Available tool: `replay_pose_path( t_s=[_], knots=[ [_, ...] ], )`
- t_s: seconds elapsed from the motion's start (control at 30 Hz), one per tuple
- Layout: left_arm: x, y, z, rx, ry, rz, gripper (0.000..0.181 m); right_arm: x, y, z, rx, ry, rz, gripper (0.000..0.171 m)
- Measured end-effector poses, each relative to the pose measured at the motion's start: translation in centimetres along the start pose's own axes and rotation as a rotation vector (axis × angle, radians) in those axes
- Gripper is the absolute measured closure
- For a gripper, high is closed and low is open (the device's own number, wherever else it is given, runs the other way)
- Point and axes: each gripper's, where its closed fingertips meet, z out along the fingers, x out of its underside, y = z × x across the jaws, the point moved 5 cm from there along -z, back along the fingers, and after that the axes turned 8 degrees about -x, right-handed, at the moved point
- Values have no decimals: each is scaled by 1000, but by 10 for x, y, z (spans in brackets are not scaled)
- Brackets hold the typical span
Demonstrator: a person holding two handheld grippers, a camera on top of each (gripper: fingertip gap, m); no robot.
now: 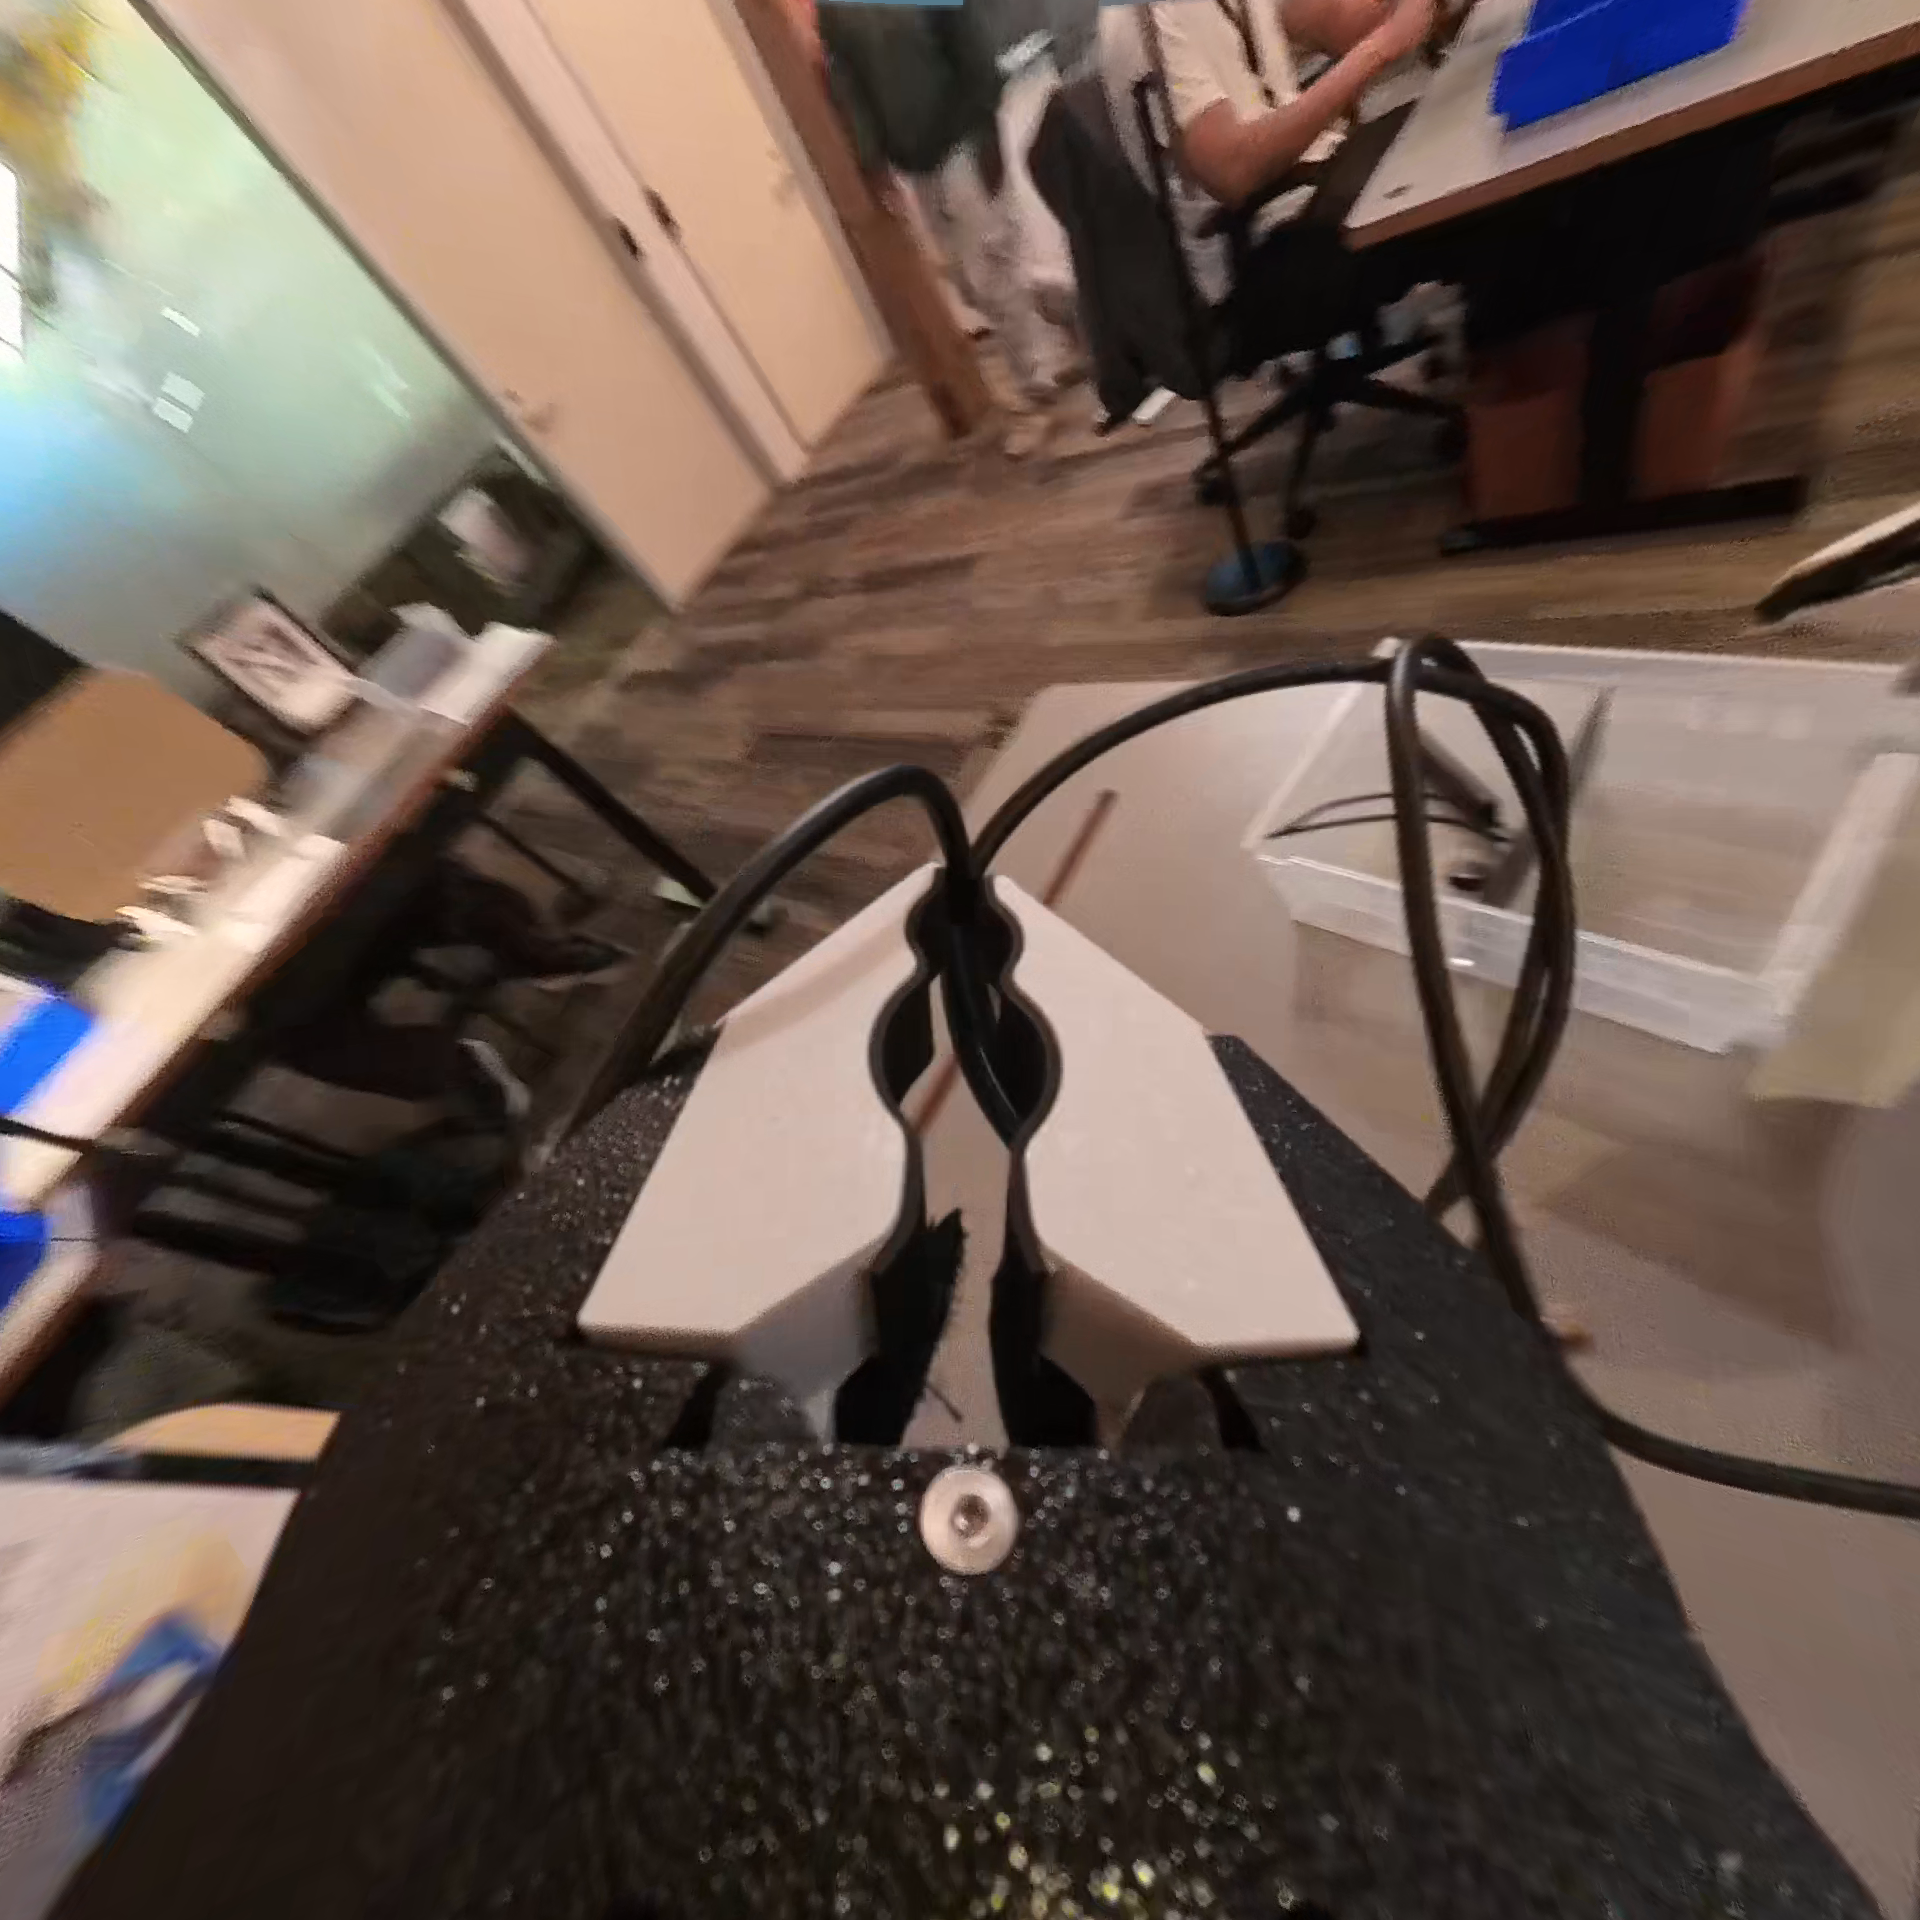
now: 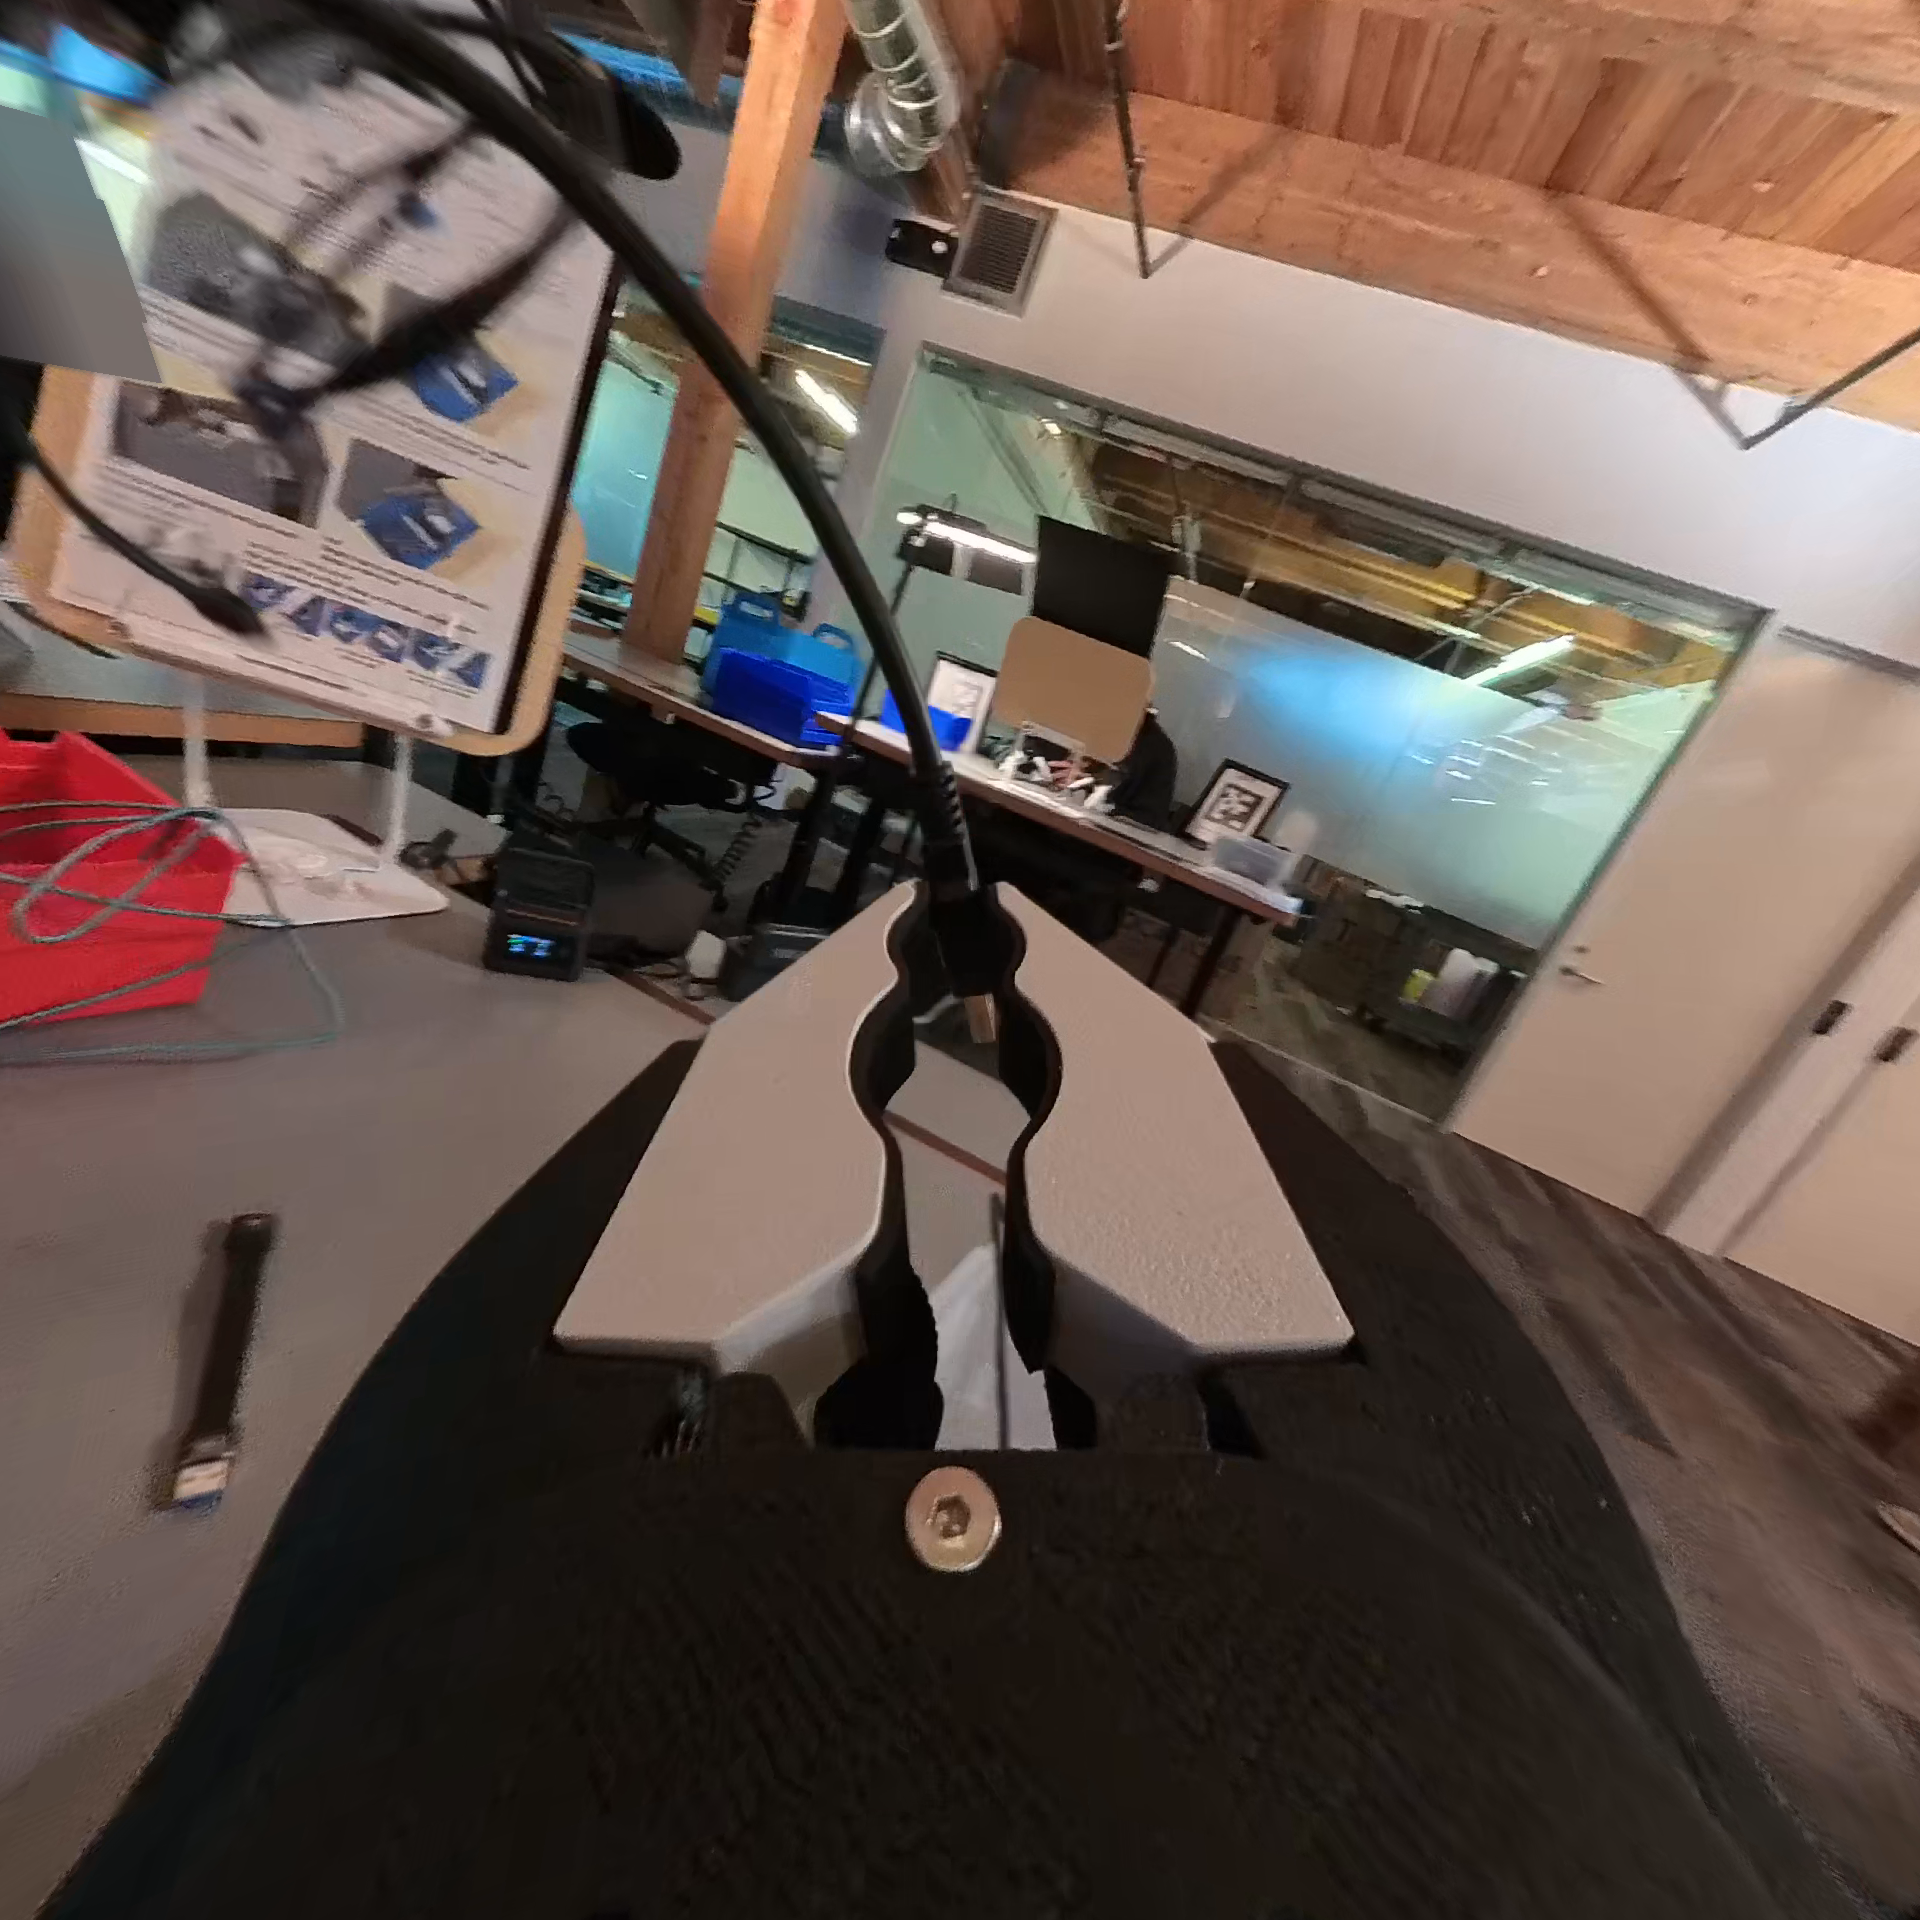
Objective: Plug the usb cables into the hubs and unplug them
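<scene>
My left gripper [image 1: 964, 896] is shut on a black cable [image 1: 1101, 738] near the fingertips; the cable loops up to both sides and hangs in coils on the right. My right gripper [image 2: 956, 904] is shut on the black plug of a USB cable [image 2: 951, 914]; its metal end [image 2: 983, 1013] points back between the fingers, and the cable [image 2: 769, 405] arcs up to the upper left. A short black USB stub with a silver and blue plug [image 2: 213, 1361] lies on the grey table at the left. No hub is clearly visible.
A clear plastic bin [image 1: 1558, 883] with dark items stands on the table [image 1: 1143, 790] ahead right. A red bin [image 2: 94, 883] with a teal cable and a standing instruction board [image 2: 343, 416] are at the left. A person sits at a far desk [image 1: 1247, 114]. The grippers' ends are close to 30 cm from one another.
</scene>
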Motion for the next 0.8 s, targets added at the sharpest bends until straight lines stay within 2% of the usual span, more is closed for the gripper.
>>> replay_pose_path(
  t_s=[0.1,0.2,0.37,0.47,0.63,0.8],
  knots=[
    [34,-12,36,170,79,-147,178,2,24,19,-101,9,47,164],
    [87,-29,73,267,181,-266,178,18,56,47,-215,80,91,164],
    [182,-44,123,233,364,-363,178,67,129,96,-479,271,232,164],
    [228,-53,139,187,438,-371,178,105,155,112,-528,413,228,164],
    [266,-56,150,59,374,-375,178,161,159,124,-499,567,263,164],
    [284,-64,153,-9,256,-399,177,188,164,128,-502,593,291,164]
  ],
)
